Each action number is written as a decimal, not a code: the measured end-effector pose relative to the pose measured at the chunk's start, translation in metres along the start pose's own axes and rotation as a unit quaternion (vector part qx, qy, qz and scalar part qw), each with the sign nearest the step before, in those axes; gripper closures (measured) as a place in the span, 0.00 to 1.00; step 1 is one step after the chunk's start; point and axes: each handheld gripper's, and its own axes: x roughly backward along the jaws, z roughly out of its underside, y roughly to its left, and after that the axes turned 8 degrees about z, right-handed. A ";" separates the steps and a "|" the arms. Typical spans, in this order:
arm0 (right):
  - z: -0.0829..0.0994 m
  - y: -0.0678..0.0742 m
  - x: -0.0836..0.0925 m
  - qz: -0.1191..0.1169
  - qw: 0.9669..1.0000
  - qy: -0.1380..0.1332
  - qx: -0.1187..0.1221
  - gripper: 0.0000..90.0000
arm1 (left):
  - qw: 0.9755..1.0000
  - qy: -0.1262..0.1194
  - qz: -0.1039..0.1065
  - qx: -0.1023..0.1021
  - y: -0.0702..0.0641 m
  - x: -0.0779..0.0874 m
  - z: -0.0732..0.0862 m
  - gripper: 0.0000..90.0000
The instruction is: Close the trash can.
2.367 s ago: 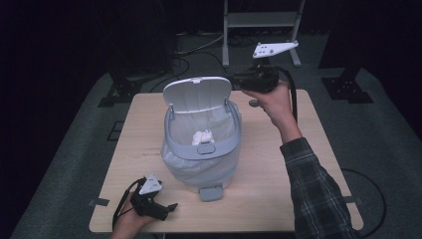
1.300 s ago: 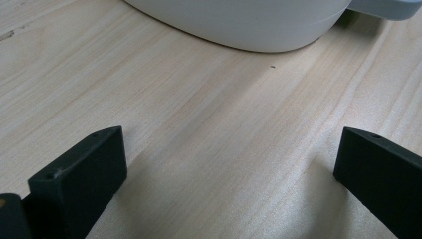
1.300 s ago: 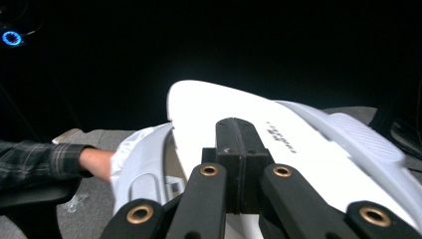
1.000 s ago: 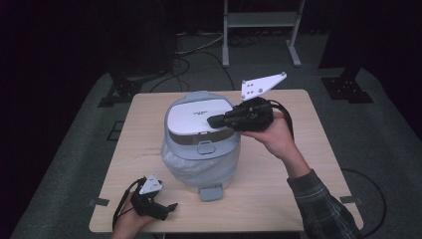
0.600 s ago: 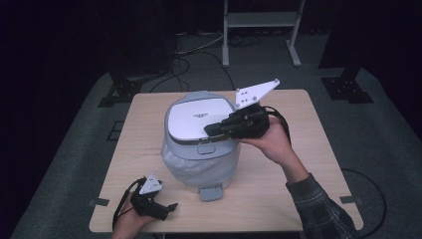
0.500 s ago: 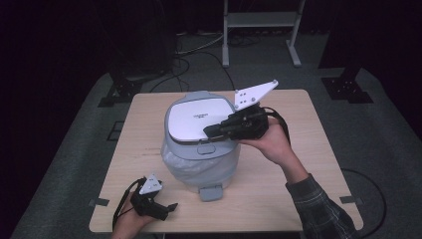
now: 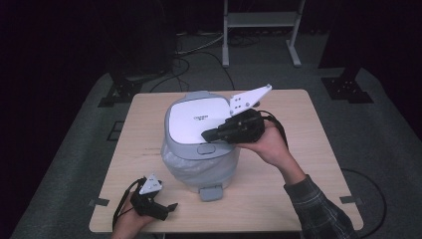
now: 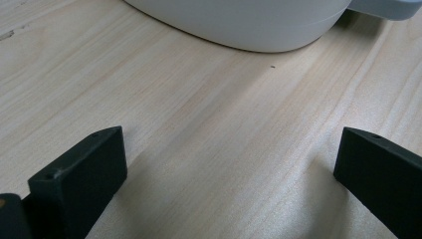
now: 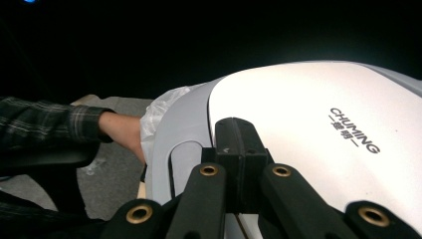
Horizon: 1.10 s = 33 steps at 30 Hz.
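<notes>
A grey pedal bin point(image 7: 199, 164) with a white lid point(image 7: 191, 122) stands mid-table, lid down, a white liner bag bulging under the rim. My right gripper point(image 7: 205, 135) is shut, and its tips rest on the lid's front right part near the latch. In the right gripper view the closed jaws point(image 9: 239, 134) lie against the white lid point(image 9: 318, 149), with nothing between them. My left gripper point(image 7: 169, 208) lies open at the table's front left. Its jaws point(image 8: 224, 169) stand wide over bare wood, short of the bin's base point(image 8: 249, 20).
The bin's foot pedal point(image 7: 211, 191) sticks out toward the front edge of the wooden table point(image 7: 298, 174). A metal stand point(image 7: 259, 20) and cables are on the dark floor behind. A plaid sleeve and hand point(image 9: 119, 132) show beyond the bin.
The bin's lid, earlier upright and open, is now down. My right gripper came from behind the bin onto the lid and slid slightly toward its front. The left gripper stayed put.
</notes>
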 end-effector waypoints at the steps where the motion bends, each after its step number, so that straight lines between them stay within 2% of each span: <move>1: 0.000 0.000 -0.001 -0.002 1.000 0.000 -0.003 1.00 | 1.000 0.000 0.000 0.000 0.000 0.000 0.000 0.00; 4: 0.000 0.002 -0.002 0.001 1.000 0.003 -0.005 1.00 | 1.000 0.000 0.000 0.000 0.000 0.000 0.000 0.00; 5: -0.001 0.003 -0.003 0.008 1.000 0.018 -0.004 1.00 | 1.000 0.000 0.000 0.000 0.000 0.000 0.000 0.00; 7: -0.002 0.005 -0.003 0.018 1.000 0.022 0.006 1.00 | 1.000 0.000 -0.001 0.000 0.000 0.000 0.000 0.00; 13: 0.000 0.003 -0.002 0.013 1.000 0.010 0.001 1.00 | 1.000 0.000 -0.001 0.000 0.000 0.000 0.000 0.00; 14: 0.001 0.002 -0.001 0.017 1.000 0.003 0.001 0.90 | 1.000 0.000 -0.001 0.000 0.000 0.000 0.000 0.00; 15: 0.001 0.000 0.000 0.020 1.000 -0.007 -0.012 0.82 | 1.000 0.000 -0.001 0.000 0.000 0.000 0.000 0.00; 22: 0.003 -0.008 0.012 0.055 0.998 -0.016 -0.031 0.51 | 1.000 0.001 -0.001 0.000 0.000 0.000 0.000 0.00; 25: 0.006 -0.011 0.022 0.075 0.996 -0.019 -0.036 0.42 | 1.000 0.001 -0.001 0.000 0.000 0.000 0.000 0.00; 30: 0.020 -0.018 0.045 0.104 0.993 -0.028 -0.053 0.31 | 1.000 0.001 -0.002 0.000 0.000 0.000 0.000 0.00; 33: 0.025 -0.019 0.052 0.117 0.991 -0.028 -0.056 0.28 | 1.000 0.001 -0.002 0.000 0.000 0.000 0.000 0.00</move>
